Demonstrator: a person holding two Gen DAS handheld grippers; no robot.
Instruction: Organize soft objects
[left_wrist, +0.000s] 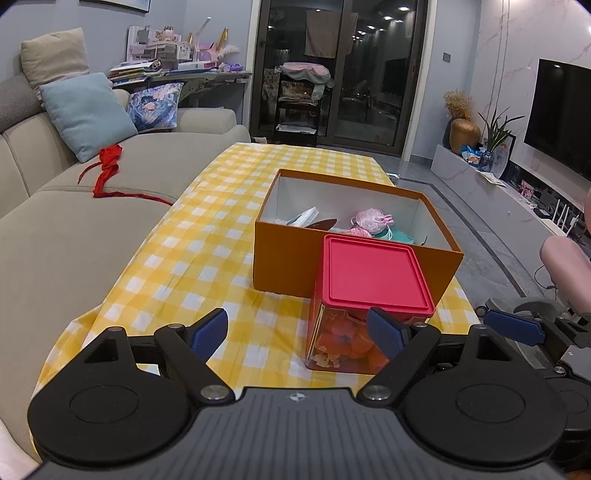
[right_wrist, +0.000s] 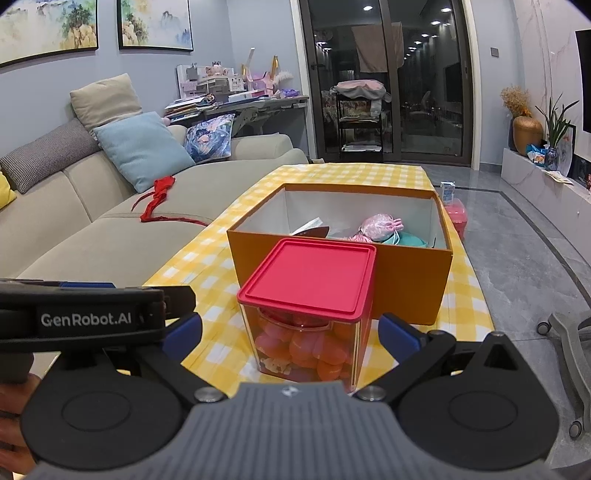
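Two grippers hang above the near end of a table covered with a yellow-and-white checked cloth, both with their blue-padded jaws spread apart and holding nothing. The left gripper faces bare cloth, with a clear square plastic container with a red lid just to its right. The right gripper has that container standing between its parted fingers, untouched. Directly behind the container sits an open orange cardboard box, holding a pink plush toy on a teal cloth. A red ribbon lies on the beige sofa to the left.
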